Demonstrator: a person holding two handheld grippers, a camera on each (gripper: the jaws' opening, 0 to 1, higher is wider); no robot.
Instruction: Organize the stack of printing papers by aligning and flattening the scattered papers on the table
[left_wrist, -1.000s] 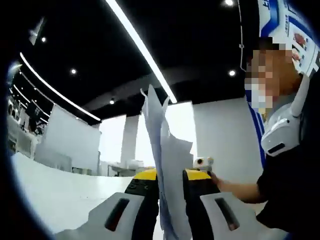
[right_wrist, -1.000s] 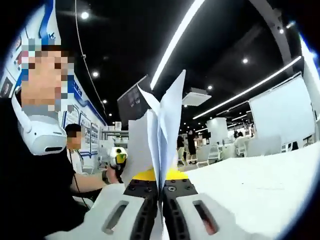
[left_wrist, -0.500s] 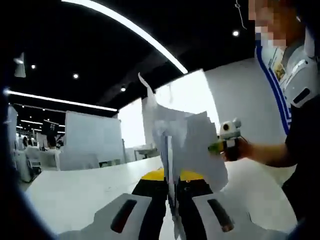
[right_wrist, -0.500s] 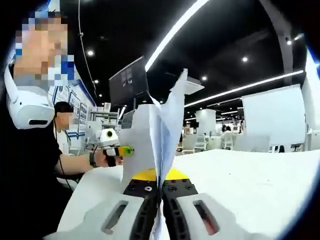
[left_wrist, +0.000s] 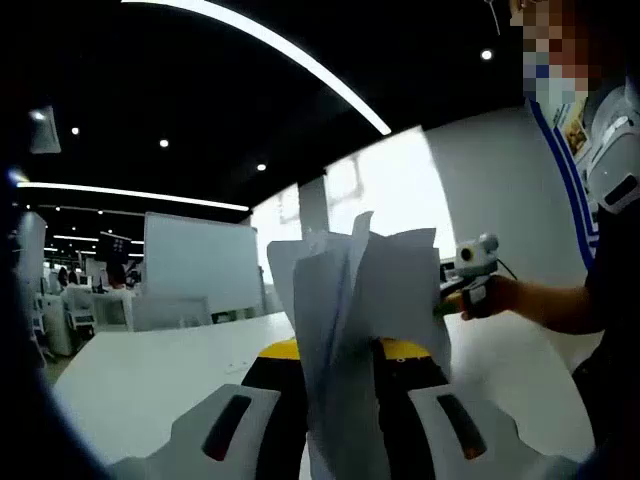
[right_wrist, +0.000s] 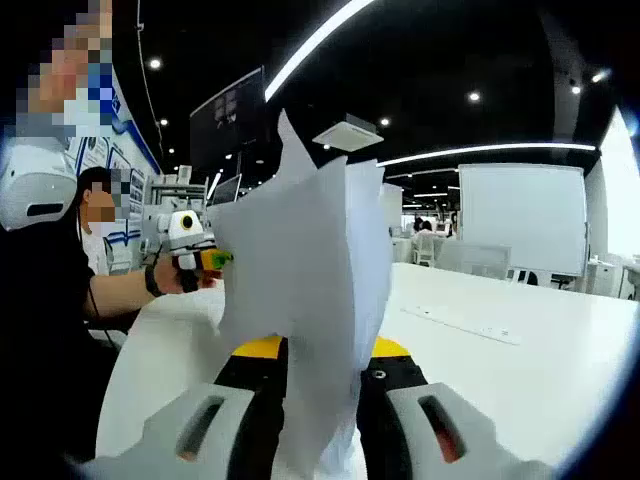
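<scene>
Left gripper view: left gripper (left_wrist: 340, 375) clamped on the papers (left_wrist: 350, 310), sheets standing up between the jaws, fanned and uneven at the top. White table (left_wrist: 150, 365) below and beyond the jaws. Right of the papers, a person's hand (left_wrist: 500, 297) holds the right gripper (left_wrist: 470, 265) near the sheets' far edge.

Right gripper view: right gripper (right_wrist: 318, 385) pinching the same papers (right_wrist: 300, 290), stack upright between the jaws, edges misaligned. Left of the papers, the left gripper (right_wrist: 190, 245) in the person's other hand (right_wrist: 170, 275). Table (right_wrist: 500, 360) stretches away right.
</scene>
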